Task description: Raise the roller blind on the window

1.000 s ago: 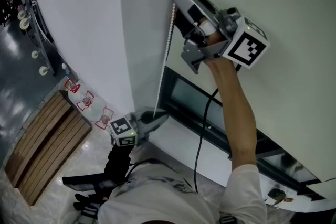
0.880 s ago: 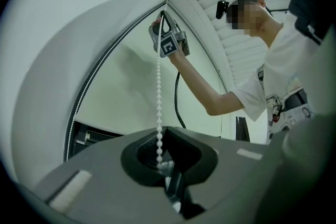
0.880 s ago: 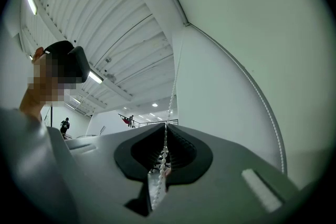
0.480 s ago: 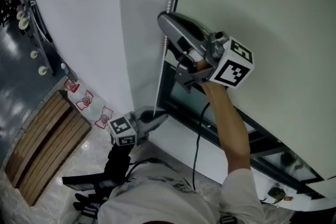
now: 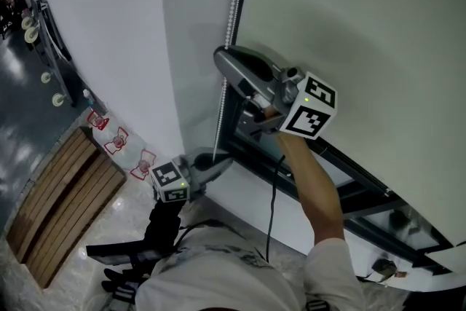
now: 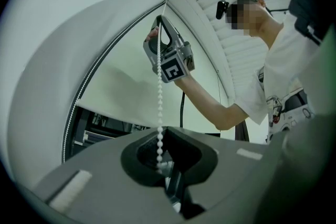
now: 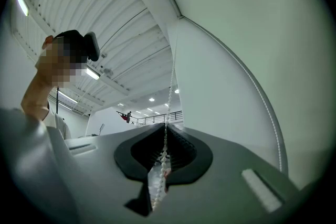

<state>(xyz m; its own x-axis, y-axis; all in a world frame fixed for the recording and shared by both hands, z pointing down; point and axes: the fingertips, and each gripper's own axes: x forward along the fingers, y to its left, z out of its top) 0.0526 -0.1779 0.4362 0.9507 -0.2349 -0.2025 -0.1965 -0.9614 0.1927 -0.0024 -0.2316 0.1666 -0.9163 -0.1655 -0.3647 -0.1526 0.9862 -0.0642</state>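
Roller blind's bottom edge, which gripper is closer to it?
Right. The right gripper grips the bead chain beside the bottom edge; the left gripper holds the chain lower, below the window frame.

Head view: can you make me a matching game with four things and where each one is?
Things
1. right gripper
2. left gripper
3. roller blind
4. wooden slats

Places
A. on the floor, lower left of the picture
B. low down, shut on the bead chain near the bottom of the window
C. hanging over the upper part of the window
D. higher up, shut on the bead chain beside the blind's edge

Pairs: 1-D, 2-B, 3-C, 4-A
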